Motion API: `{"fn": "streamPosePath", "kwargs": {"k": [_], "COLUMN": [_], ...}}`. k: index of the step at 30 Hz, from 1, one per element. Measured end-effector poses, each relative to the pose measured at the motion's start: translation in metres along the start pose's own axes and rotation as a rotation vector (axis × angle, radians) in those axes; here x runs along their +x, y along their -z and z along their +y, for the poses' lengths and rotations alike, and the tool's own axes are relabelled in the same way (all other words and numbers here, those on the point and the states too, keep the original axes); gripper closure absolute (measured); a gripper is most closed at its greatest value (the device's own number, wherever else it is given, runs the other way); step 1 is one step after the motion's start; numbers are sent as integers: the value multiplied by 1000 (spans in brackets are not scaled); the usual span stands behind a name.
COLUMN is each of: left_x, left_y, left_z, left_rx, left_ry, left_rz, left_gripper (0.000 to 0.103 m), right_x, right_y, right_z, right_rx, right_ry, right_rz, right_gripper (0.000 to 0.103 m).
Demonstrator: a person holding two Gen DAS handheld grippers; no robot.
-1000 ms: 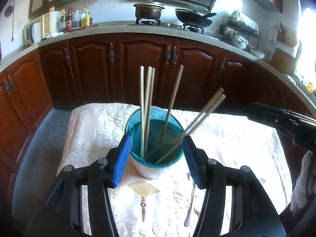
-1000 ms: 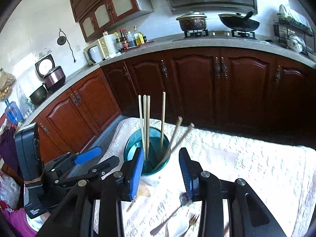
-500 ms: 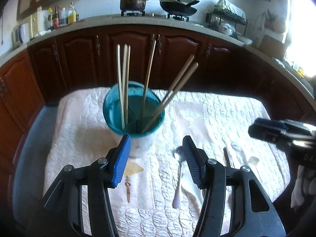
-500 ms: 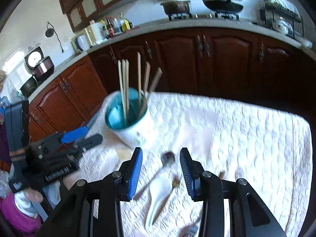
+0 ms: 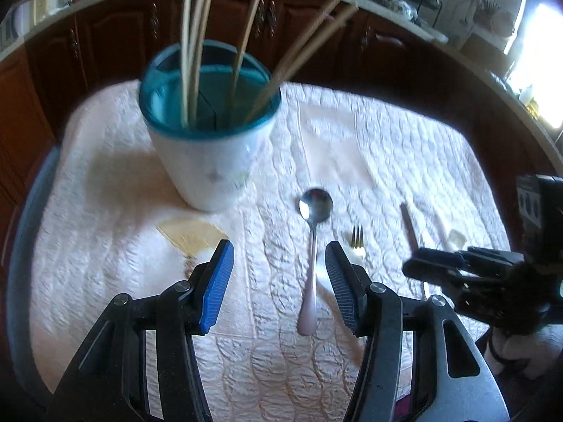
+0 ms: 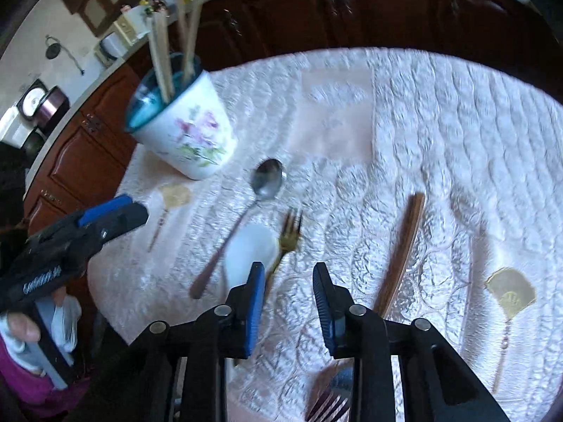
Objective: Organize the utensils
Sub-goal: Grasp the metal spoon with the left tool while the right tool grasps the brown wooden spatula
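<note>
1. Cup (image 5: 211, 161), far left of the bench (image 5: 404, 147): white with a teal rim, upright, chopsticks (image 5: 191, 52) leaning out of it. This is the likely home for the loose utensils.
2. Small fan-shaped charm (image 5: 190, 234) lies on the quilted cover just in front of the cup.
3. Left tongs (image 5: 278, 281): jaws spread wide, nothing between the pads, not touching anything.
4. Metal spoon (image 5: 311, 246) lies flat inside that gap, closer to the right-hand pad. Bowl end points away toward the cup, handle end toward the tongs. Its long axis runs along the tongs' pointing line, so the jaws would close across the handle.
5. White ceramic spoon (image 6: 248, 249) and gold fork (image 6: 290, 232) lie just right of the metal spoon, side by side and overlapping.
6. Right tongs (image 6: 288, 302): jaws have just been narrowing, but still apart and empty; only cloth shows between them. The fork sits just ahead, toward the left pad.
7. Dark wooden chopstick (image 6: 404, 249) lies further right, roughly parallel to the fork; a 2nd fan charm (image 6: 510, 293) beyond it.
8. Judgement: left hand is nearer the metal spoon, right hand nearer the fork. Both look set for a pickup; neither has contact yet.
</note>
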State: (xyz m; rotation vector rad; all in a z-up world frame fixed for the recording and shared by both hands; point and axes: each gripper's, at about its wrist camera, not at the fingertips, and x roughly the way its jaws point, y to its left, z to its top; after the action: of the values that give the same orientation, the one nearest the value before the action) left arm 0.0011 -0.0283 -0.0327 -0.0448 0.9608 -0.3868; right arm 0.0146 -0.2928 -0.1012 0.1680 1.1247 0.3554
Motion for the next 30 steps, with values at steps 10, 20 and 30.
{"fn": "streamPosePath", "kwargs": {"k": [10,20,30], "left_x": [39,85,115], "left_y": [3,-17,-37], "left_z": [-6,-21,-17], "left_rx": [12,-10,-38], "left_ry": [-1,-59,-92], "left_rz": [76,85,71], "left_gripper": [49,49,49], "right_x": [-11,-12,13], "right_y": [2,5,-13], "right_z": [-34,-97,-101], "right_rx": [94,213,222], "right_ry": [17,45,-10], "right_rz": [-52,-62,-36], "right_gripper": [76,76,76]}}
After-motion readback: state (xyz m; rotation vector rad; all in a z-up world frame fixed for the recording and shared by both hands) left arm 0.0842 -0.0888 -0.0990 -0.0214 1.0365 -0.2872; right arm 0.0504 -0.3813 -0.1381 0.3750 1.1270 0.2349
